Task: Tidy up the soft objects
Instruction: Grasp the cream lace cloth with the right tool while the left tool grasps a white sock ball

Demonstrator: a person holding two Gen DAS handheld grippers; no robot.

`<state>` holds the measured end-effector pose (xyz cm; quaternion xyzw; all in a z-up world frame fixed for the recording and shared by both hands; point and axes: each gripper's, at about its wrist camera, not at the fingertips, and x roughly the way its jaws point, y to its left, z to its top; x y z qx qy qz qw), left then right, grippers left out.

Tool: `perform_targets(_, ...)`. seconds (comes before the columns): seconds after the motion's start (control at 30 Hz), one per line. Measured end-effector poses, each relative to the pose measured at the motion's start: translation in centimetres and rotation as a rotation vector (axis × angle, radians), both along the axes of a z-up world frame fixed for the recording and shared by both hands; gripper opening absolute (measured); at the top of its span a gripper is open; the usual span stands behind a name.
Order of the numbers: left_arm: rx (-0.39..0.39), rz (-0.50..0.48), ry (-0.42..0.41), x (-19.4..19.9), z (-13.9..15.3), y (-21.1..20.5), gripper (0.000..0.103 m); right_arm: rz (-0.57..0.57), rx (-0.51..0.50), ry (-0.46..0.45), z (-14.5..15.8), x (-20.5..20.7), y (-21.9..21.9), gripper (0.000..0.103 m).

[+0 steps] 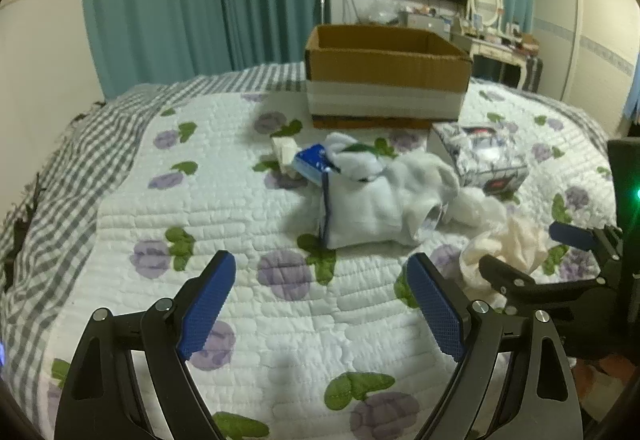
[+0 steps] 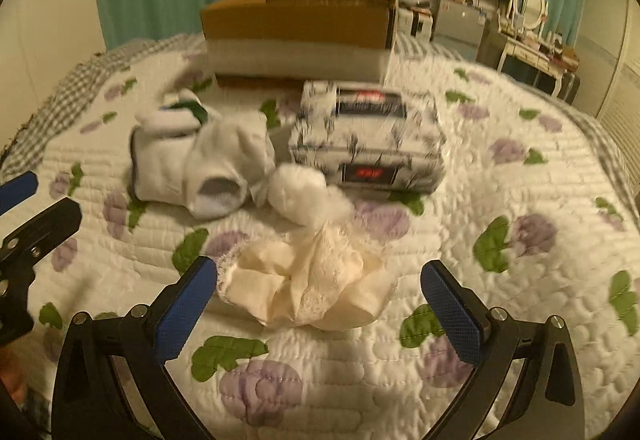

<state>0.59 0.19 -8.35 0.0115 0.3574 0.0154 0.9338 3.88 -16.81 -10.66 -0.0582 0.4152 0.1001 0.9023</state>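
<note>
Both claws are hovering over the bed [image 1: 120, 207], each spread wide and holding nothing. The left claw [image 1: 320, 304] is facing a bare stretch of quilt, with the white socks [image 1: 376, 199] lying ahead of it. The right claw [image 2: 318, 304] is sitting just short of the cream lace cloth [image 2: 308, 284], which is lying crumpled on the quilt between its blue pads [image 2: 184, 308] but apart from them. A white cotton ball [image 2: 296, 191] is resting just beyond the cloth, beside the socks and near the tissue pack [image 2: 368, 135]. The pack is showing red labels on its top and front, blurred too much to read. A small blue pack [image 1: 312, 161] is peeking out from behind the socks; its writing cannot be made out either. The open cardboard box [image 1: 384, 75] is standing at the far side of the bed, behind everything.
</note>
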Motion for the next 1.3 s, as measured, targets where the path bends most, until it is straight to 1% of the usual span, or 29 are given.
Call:
perform_targets(0.03, 0.0, -0.001, 0.003, 0.1, -0.2, 0.0, 0.089, -0.005, 0.002, 0.013, -0.4, 0.3, -0.1, 0.101)
perform_targets(0.07, 0.0, -0.003, 0.007, 0.2, -0.4, 0.1, 0.089, -0.011, 0.004, 0.025, -0.7, 0.5, -0.2, 0.097)
perform_targets(0.1, 0.0, -0.005, 0.013, 0.2, -0.6, 0.0, 0.089, -0.015, 0.009, 0.04, -1.1, 0.7, -0.4, 0.09)
perform_targets(0.13, -0.001, -0.007, 0.019, 0.3, -0.7, 0.0, 0.089, -0.014, 0.021, 0.063, -1.5, 1.0, -0.5, 0.086)
perform_targets(0.2, -0.004, -0.012, 0.021, 0.5, -1.0, -0.1, 0.089, -0.008, 0.057, 0.107, -2.1, 1.5, -0.8, 0.065)
perform_targets(0.27, -0.004, -0.025, 0.02, 0.5, -0.9, -0.3, 0.089, -0.005, 0.076, 0.139, -2.4, 1.8, -1.0, 0.057)
perform_targets(0.3, -0.004, -0.03, 0.018, 0.4, -0.9, -0.5, 0.089, -0.007, 0.078, 0.14, -2.3, 1.7, -1.1, 0.048)
perform_targets(0.33, -0.004, -0.038, 0.017, 0.4, -0.7, -0.7, 0.089, -0.004, 0.082, 0.137, -2.0, 1.5, -1.4, 0.043)
perform_targets(0.37, -0.007, -0.047, 0.017, 0.4, -0.6, -0.9, 0.089, -0.002, 0.084, 0.13, -1.5, 1.3, -1.5, 0.033)
perform_targets(0.4, -0.013, -0.054, 0.02, 0.5, -0.5, -1.1, 0.089, -0.001, 0.083, 0.116, -1.0, 1.1, -1.7, 0.031)
perform_targets(0.6, -0.085, -0.114, 0.053, 1.4, -0.2, -3.8, 0.089, -0.02, 0.073, -0.04, 4.1, 0.0, -4.1, 0.03)
perform_targets(0.7, -0.096, -0.165, 0.077, 2.1, -0.4, -6.3, 0.087, -0.053, 0.078, -0.073, 5.3, 0.3, -5.4, 0.03)
perform_targets(0.87, -0.113, -0.201, 0.13, 4.4, -1.1, -9.7, 0.086, -0.105, 0.104, -0.052, 5.9, 1.9, -6.7, 0.03)
perform_targets(0.97, -0.143, -0.207, 0.152, 5.8, -1.8, -10.8, 0.086, -0.123, 0.107, -0.044, 6.0, 2.8, -7.1, 0.03)
perform_targets(1.0, -0.146, -0.213, 0.149, 6.4, -2.0, -11.2, 0.086, -0.128, 0.112, -0.041, 6.0, 2.8, -7.3, 0.03)
perform_targets(1.03, -0.133, -0.217, 0.138, 6.9, -2.2, -11.5, 0.086, -0.134, 0.119, -0.035, 5.8, 3.1, -7.6, 0.03)
perform_targets(1.13, -0.062, -0.199, 0.093, 8.3, -3.0, -11.7, 0.086, -0.144, 0.121, -0.018, 5.3, 3.5, -7.8, 0.03)
perform_targets(1.23, -0.049, -0.206, 0.078, 9.2, -3.5, -11.2, 0.085, -0.147, 0.122, -0.008, 5.0, 3.7, -8.0, 0.03)
perform_targets(1.3, -0.043, -0.229, 0.059, 9.1, -3.4, -11.3, 0.082, -0.146, 0.123, -0.006, 5.0, 3.7, -8.0, 0.03)
